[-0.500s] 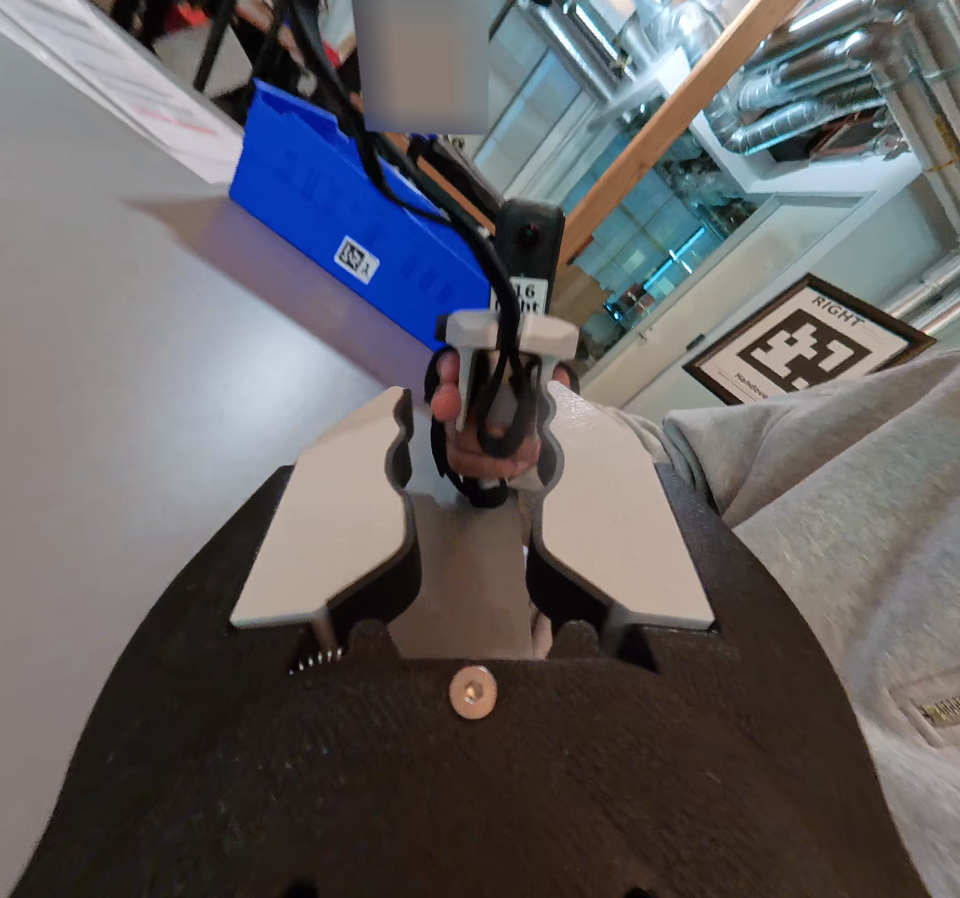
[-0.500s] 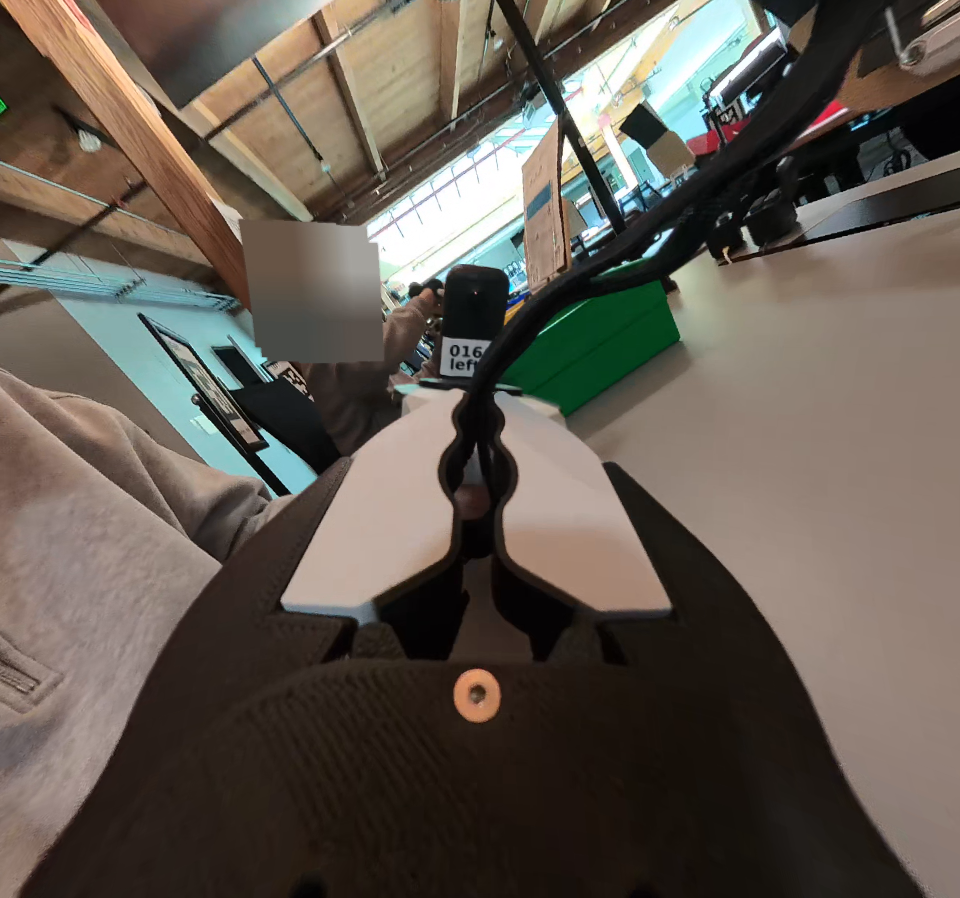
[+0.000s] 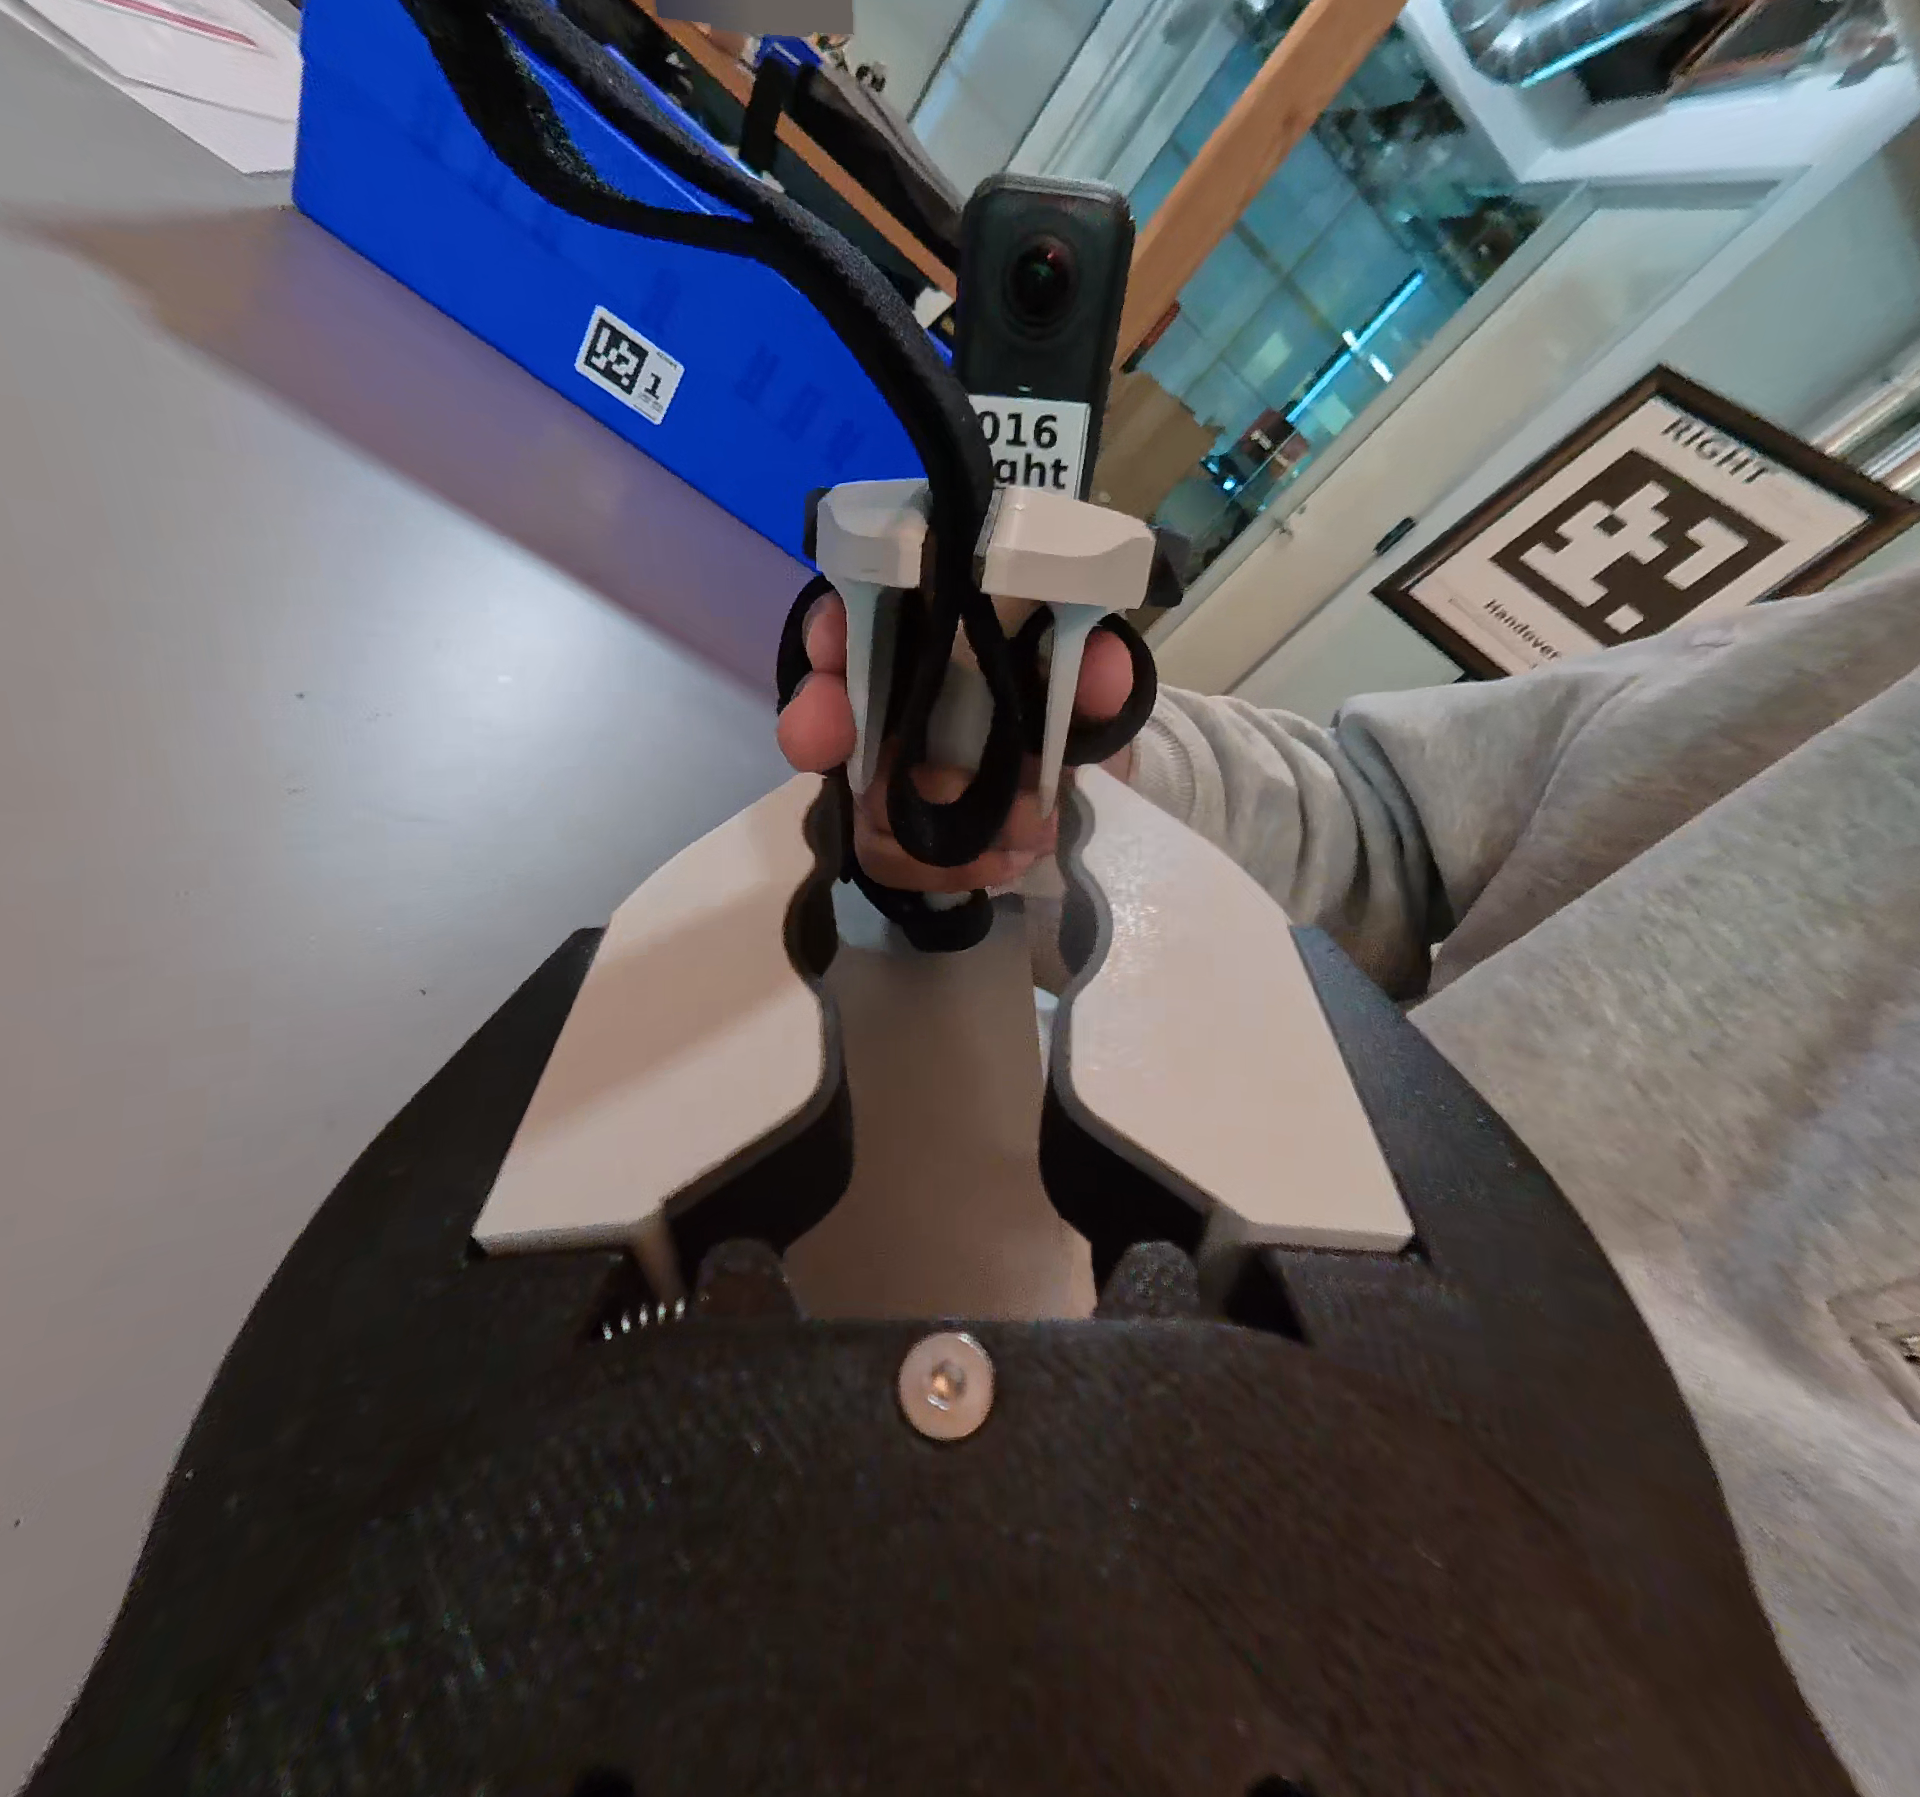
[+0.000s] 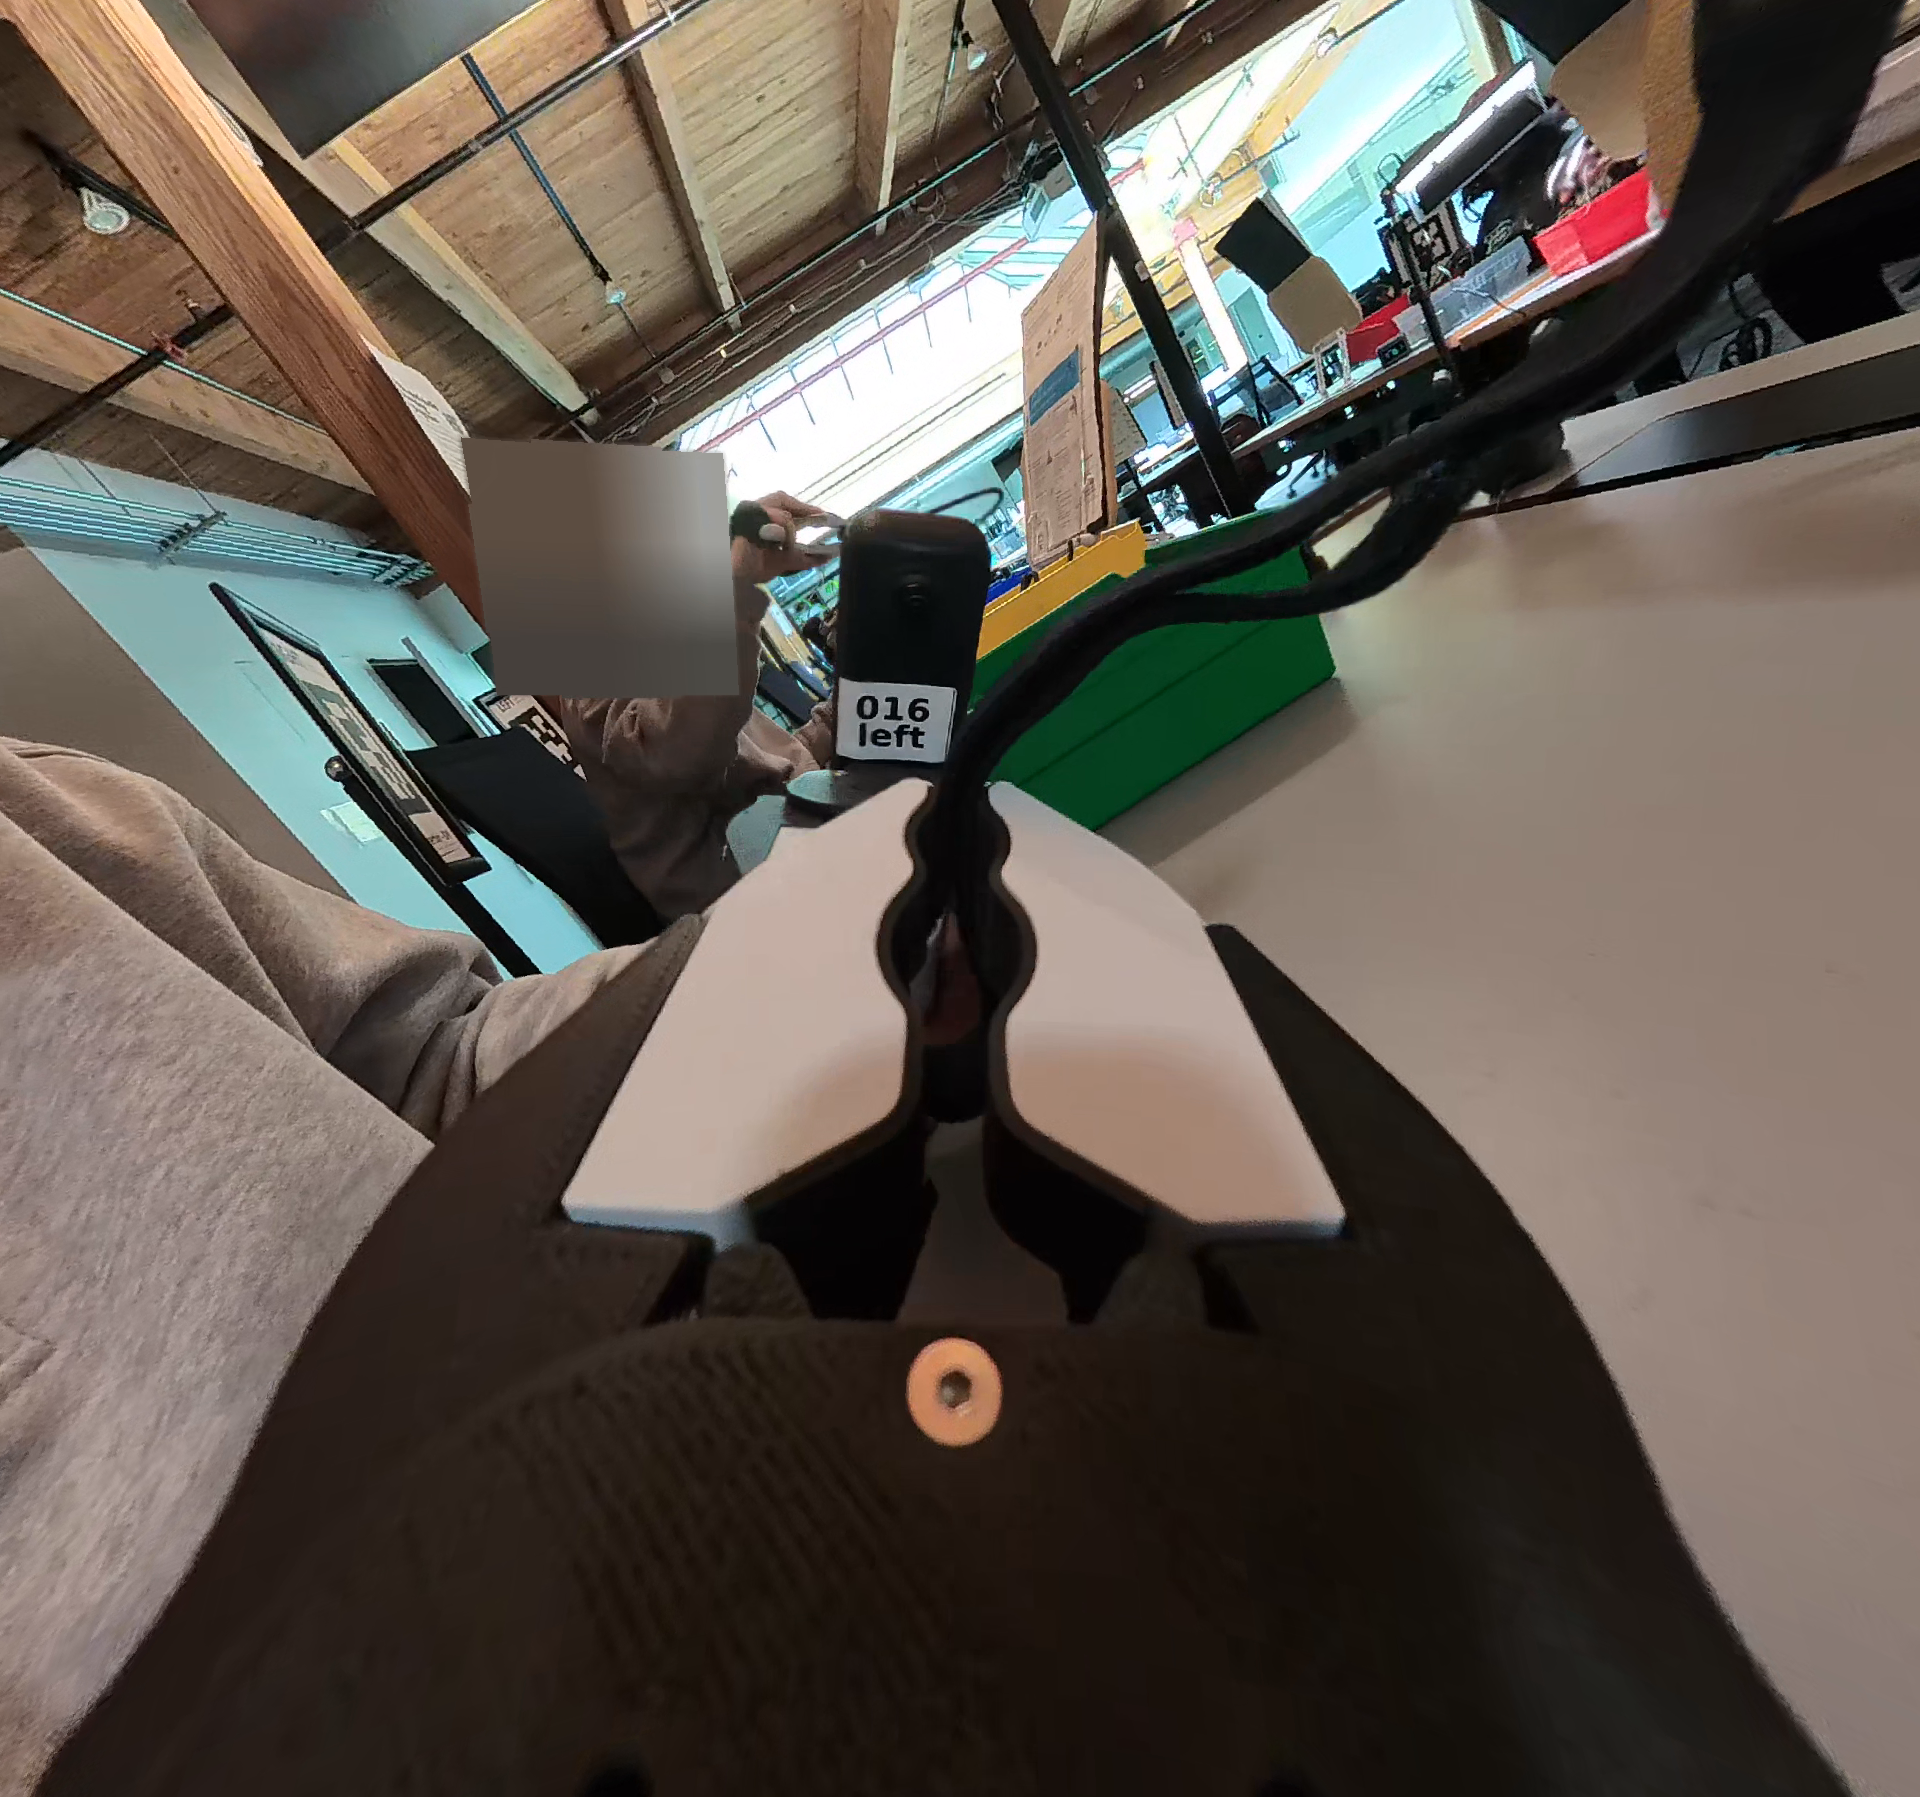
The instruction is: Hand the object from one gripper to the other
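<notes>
Black braided cord [image 3: 940,667] stays pinched in the closed right gripper [image 4: 956,874] at twelve o'clock from the left gripper [image 3: 940,874], whose wide-open, empty fingers have come nearer, bracketing its dangling loop, so the transfer looks imminent.

The right tool [image 3: 954,667] with its black strap [image 3: 940,604] has come much nearer the left tool [image 3: 940,900], whose fingers have spread slightly wider.
</notes>
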A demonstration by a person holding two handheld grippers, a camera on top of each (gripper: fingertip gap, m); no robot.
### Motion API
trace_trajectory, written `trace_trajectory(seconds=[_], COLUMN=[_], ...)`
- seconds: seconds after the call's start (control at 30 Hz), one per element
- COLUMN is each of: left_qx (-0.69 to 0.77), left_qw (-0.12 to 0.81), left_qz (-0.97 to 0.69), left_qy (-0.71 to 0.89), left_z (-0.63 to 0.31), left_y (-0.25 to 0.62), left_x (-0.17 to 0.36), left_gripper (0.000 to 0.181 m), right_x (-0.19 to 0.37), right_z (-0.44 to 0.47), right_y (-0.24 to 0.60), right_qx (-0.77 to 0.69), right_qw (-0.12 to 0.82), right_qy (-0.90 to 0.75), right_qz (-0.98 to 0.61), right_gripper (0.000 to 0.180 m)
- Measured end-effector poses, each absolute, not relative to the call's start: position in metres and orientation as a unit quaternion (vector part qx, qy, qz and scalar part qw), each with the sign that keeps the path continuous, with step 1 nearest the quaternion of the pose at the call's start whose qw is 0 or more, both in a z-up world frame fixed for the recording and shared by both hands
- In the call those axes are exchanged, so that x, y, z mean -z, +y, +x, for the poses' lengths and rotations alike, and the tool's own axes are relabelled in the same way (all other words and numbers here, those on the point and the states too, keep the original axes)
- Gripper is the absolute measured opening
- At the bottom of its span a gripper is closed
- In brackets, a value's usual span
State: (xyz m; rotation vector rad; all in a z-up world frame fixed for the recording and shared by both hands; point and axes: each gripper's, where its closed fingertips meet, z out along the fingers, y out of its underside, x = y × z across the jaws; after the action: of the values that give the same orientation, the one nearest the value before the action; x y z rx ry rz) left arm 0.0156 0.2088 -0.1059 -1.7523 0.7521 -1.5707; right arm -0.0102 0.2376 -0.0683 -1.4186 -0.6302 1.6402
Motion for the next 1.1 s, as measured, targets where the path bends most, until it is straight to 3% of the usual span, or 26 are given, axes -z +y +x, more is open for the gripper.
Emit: trace_trajectory(seconds=[0.1, 0.3, 0.57, 0.73, 1.1], left_qx=[0.584, 0.576, 0.62, 0.656, 0.706], left_qw=[0.336, 0.35, 0.34, 0.334, 0.332], left_qz=[-0.671, -0.659, -0.628, -0.609, -0.576], left_qy=[0.308, 0.333, 0.324, 0.294, 0.247], left_z=[0.018, 0.018, 0.016, 0.008, -0.005], left_y=[0.205, 0.2, 0.194, 0.197, 0.203], left_x=[0.108, 0.103, 0.086, 0.073, 0.058], left_gripper=[0.02, 0.007, 0.005, 0.006, 0.006], right_x=[0.069, 0.069, 0.07, 0.07, 0.062], right_z=[-0.012, -0.012, -0.008, -0.005, -0.003], right_y=[0.236, 0.237, 0.243, 0.243, 0.232], right_qx=[-0.654, -0.655, -0.655, -0.656, -0.763], right_qw=[0.428, 0.428, 0.427, 0.421, 0.302], right_qy=[-0.258, -0.254, -0.245, -0.259, -0.216], right_qz=[-0.568, -0.569, -0.574, -0.57, -0.529], right_gripper=[0.006, 0.007, 0.035, 0.036, 0.043])
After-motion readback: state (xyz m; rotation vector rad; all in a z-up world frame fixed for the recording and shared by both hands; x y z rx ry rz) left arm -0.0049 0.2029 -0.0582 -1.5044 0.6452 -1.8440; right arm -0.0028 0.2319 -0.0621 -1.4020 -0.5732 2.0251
